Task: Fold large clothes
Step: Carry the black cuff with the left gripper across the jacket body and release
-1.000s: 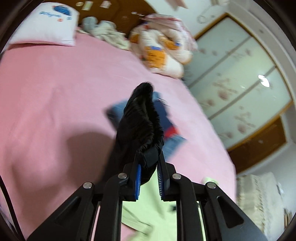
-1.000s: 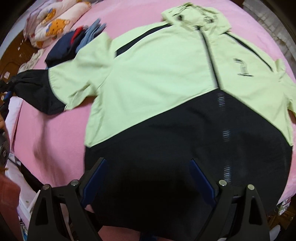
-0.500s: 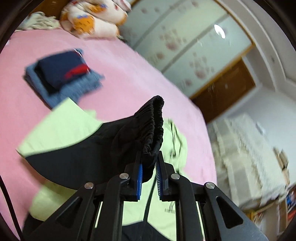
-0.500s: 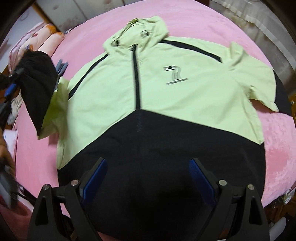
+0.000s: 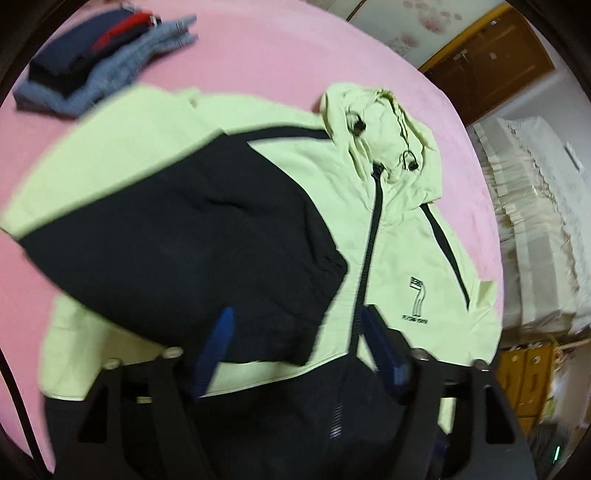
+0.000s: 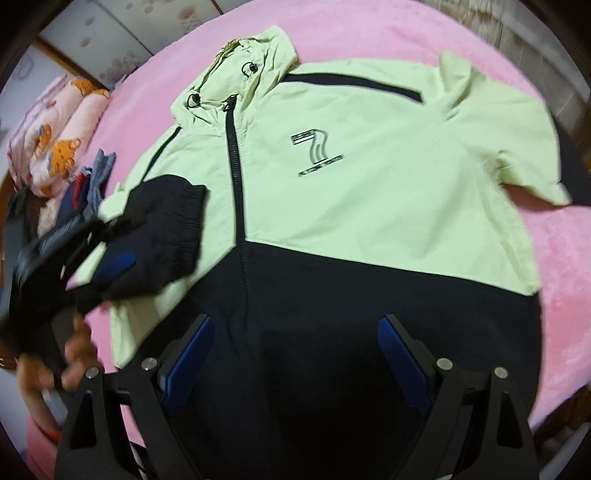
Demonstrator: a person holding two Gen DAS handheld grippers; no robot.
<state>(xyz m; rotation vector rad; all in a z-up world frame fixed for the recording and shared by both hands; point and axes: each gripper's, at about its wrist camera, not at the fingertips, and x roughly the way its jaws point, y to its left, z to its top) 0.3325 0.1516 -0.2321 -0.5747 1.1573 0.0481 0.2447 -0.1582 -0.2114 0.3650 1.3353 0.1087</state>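
Pink bed [image 6: 369, 40] supports the zipped jacket [image 6: 369, 184]. Left hand-held gripper [image 5: 295, 332], jaws just opened, has released the sleeve [image 5: 184, 240] across the chest. Right hand-held gripper [image 6: 295, 347] hovers wide open, empty.

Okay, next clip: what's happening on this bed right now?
A person with a handheld gripper in each hand is folding a light green and black hooded jacket spread face-up on a pink bedspread. The left gripper has just been opening its jaws, and the black-cuffed sleeve it carried now lies folded across the jacket's front beside the zip, no longer pinched. The right gripper hangs open over the black hem, holding nothing. The other sleeve is not yet folded in.
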